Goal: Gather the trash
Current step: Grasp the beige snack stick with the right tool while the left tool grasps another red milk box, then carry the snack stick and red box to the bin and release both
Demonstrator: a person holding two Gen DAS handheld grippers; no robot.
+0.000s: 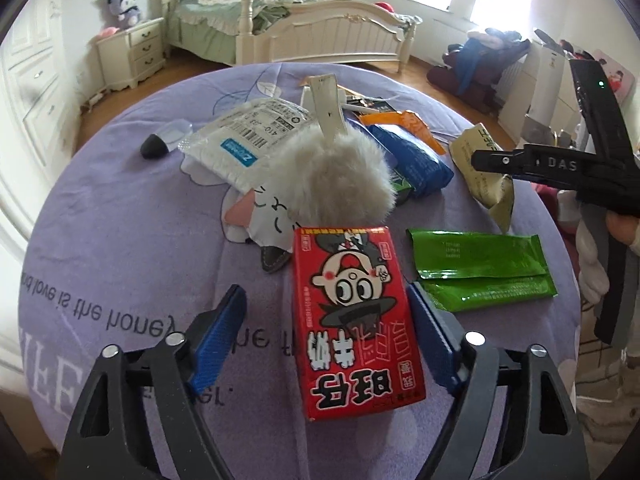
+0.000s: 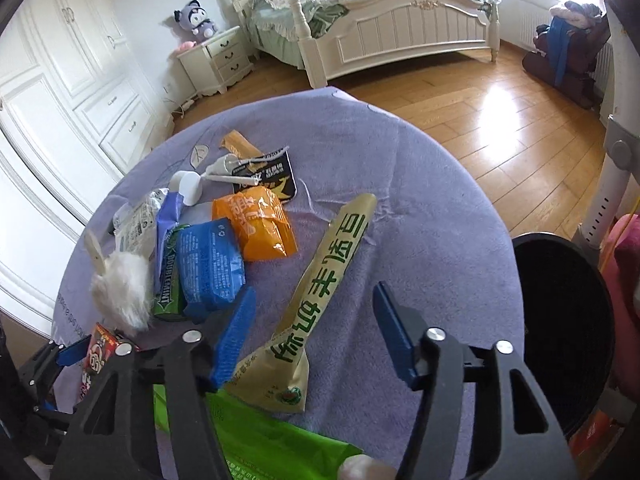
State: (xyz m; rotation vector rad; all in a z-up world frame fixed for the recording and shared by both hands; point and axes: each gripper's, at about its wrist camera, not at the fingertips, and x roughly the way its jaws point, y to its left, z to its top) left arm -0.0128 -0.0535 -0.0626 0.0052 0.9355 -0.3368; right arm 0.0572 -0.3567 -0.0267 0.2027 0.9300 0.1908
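Trash lies scattered across my purple-clothed worktop [image 1: 120, 248], and nearest in the left wrist view is a red milk carton [image 1: 352, 320] standing between the blue pads of my left claw [image 1: 326, 332]. The right pad sits against the carton's edge while the left pad stands clear of it, so the claw is spread around it, not pinching. Just right of the carton lies a green foil wrapper [image 1: 484, 268], flat on the cloth. Beyond the carton, at frame centre, sits a grey fur pompom [image 1: 340, 176] with a pale tag sticking up, and behind that a white shipping pouch [image 1: 248, 136] to the upper left and a blue packet [image 1: 416, 160] to the upper right. In the right wrist view, my right claw [image 2: 314, 332] is likewise spread, its pads on either side of a long beige wrapper [image 2: 328, 280] with green characters, neither pad touching it as far as I can see. That wrapper runs from the lower centre up toward mid-frame. Left of it the blue packet rests beside an orange snack bag [image 2: 256, 220], with a black sachet [image 2: 276, 176] farther up. At the right edge of that frame a black bin [image 2: 560, 320] stands just off the worktop. Far behind are a white bed [image 2: 400, 28] and a nightstand [image 2: 216, 56] bearing a plush toy [image 2: 196, 18].
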